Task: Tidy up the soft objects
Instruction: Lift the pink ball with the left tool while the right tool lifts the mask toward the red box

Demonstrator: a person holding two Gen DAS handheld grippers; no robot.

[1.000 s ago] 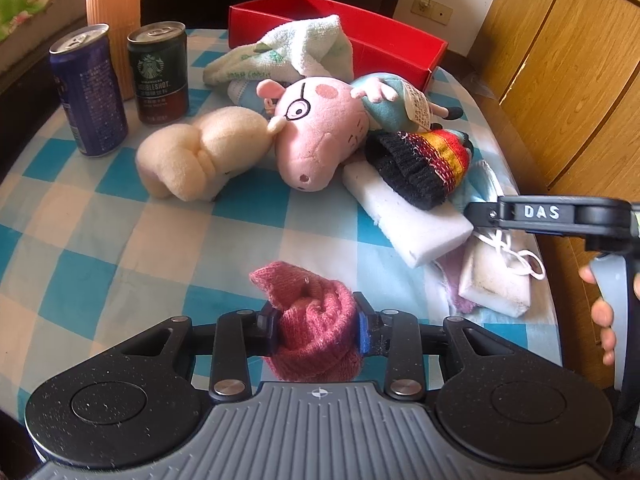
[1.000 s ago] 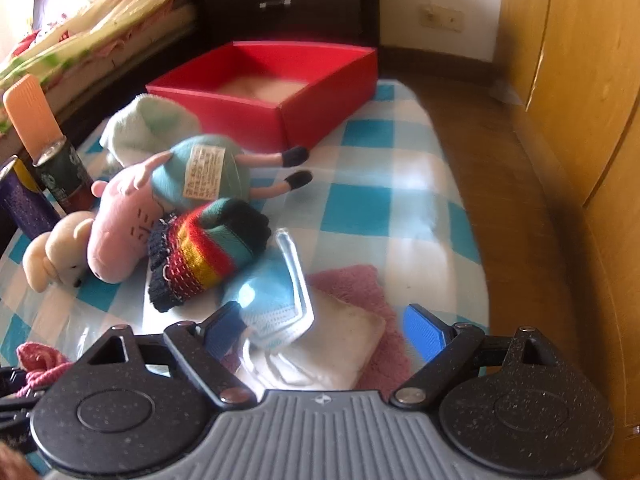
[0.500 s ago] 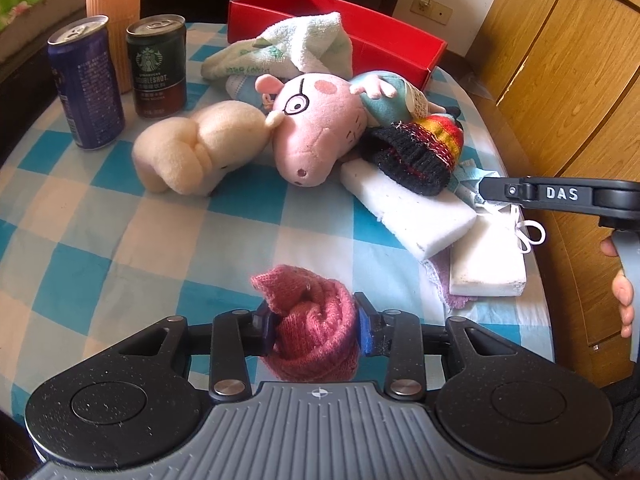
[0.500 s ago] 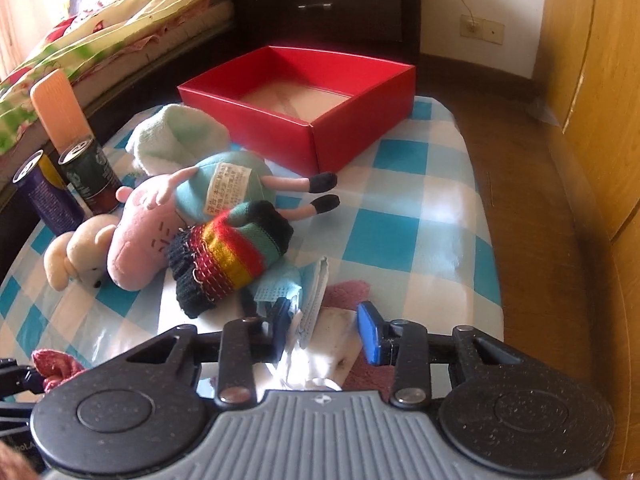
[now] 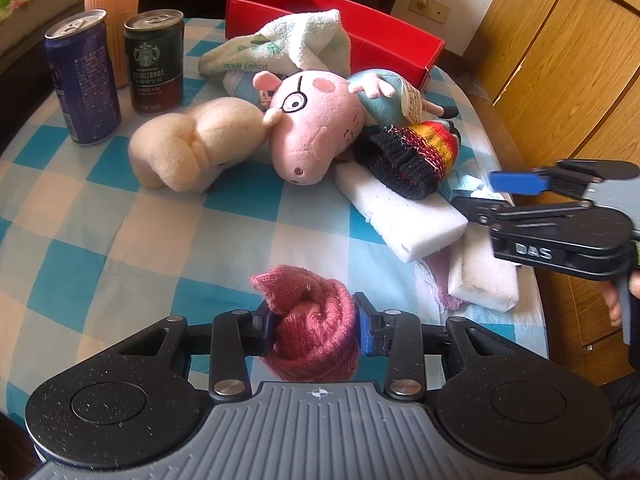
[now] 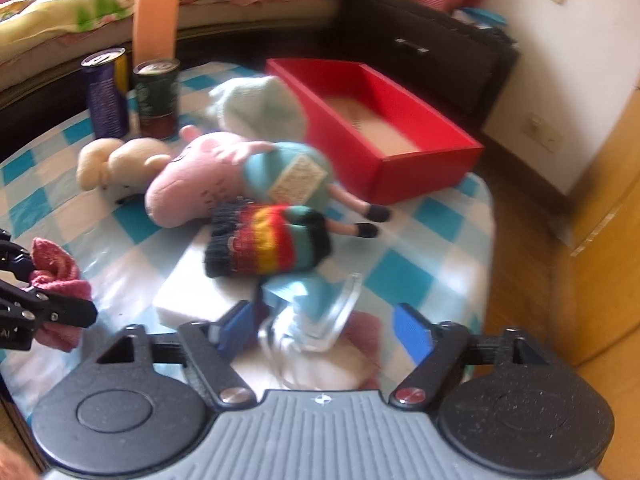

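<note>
My left gripper (image 5: 314,320) is shut on a pink knitted sock (image 5: 312,332) above the checked tablecloth; the sock also shows in the right wrist view (image 6: 54,270). My right gripper (image 6: 324,330) is open, its jaws wide apart above a blue face mask in a clear wrapper (image 6: 316,304). It shows in the left wrist view (image 5: 516,190) at the right. A pink pig plush (image 5: 316,128), a cream plush (image 5: 192,148), a striped knitted hat (image 5: 412,156) and a pale towel (image 5: 288,46) lie in a heap. A red box (image 6: 380,124) stands behind, open.
Two drink cans (image 5: 82,80) (image 5: 154,66) and an orange bottle (image 5: 110,0) stand at the far left. White sponge blocks (image 5: 400,216) (image 5: 480,276) and a pink cloth (image 5: 438,276) lie near the table's right edge. Wooden cabinets (image 5: 560,60) are to the right.
My right gripper opened wide after narrowing around the face mask and swung left with blur. The left gripper keeps holding the pink sock, almost still.
</note>
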